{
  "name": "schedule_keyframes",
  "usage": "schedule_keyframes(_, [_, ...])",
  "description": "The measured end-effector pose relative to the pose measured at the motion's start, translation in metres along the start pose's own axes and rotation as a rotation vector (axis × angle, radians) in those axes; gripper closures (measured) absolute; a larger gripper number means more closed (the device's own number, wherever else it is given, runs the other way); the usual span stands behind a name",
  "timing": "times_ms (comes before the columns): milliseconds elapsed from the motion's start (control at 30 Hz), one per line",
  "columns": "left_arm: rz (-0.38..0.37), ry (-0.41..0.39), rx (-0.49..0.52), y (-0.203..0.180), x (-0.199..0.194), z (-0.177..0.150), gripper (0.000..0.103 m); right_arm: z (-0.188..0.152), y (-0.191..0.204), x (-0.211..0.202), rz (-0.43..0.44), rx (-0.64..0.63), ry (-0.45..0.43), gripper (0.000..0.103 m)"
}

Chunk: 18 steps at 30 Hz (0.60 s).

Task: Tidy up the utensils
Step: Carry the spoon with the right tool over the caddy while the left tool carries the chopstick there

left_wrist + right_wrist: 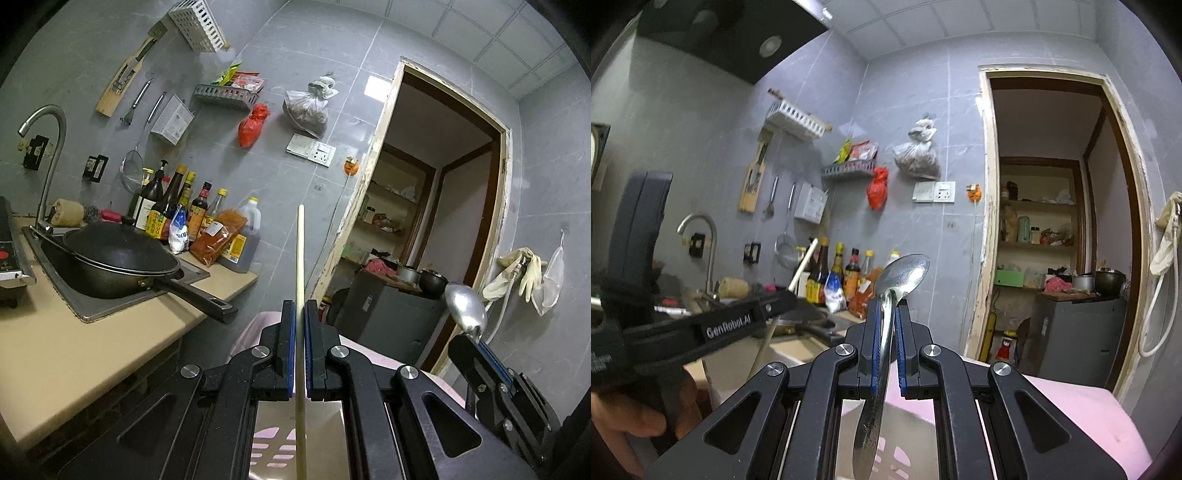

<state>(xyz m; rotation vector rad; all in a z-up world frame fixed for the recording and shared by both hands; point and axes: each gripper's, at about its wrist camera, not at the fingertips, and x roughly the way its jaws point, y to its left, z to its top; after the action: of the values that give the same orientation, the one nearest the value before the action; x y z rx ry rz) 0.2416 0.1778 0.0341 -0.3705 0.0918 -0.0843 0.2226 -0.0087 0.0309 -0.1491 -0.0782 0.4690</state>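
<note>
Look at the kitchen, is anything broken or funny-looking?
Yes. The door frame is chipped and peeling along its left edge. The black wok sits tilted in the sink, its handle poking out over the counter. Nothing looks spilled.

Left gripper (300,306) held level, jaws closed on a chopstick (300,258). Right gripper (886,306) alongside, level, jaws clamped on a metal spoon (903,275). A bare hand (635,413) grasps the left gripper's handle.
</note>
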Motion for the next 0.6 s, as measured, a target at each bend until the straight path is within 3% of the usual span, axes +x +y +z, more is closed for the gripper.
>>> schedule_keyframes(267, [-0.011, 0.045, 0.051, -0.003, -0.011, -0.005, 0.101, -0.008, -0.009, -0.001, 0.021, 0.007, 0.103, 0.097])
schedule_keyframes(433, [-0.03, 0.075, 0.093, -0.008, -0.02, -0.009, 0.1, -0.008, -0.015, -0.009, 0.063, 0.031, 0.145, 0.082])
schedule_keyframes(600, [-0.052, 0.112, 0.102, -0.011, -0.025, -0.011, 0.098, -0.007, -0.021, -0.018, 0.079, 0.07, 0.164, 0.079])
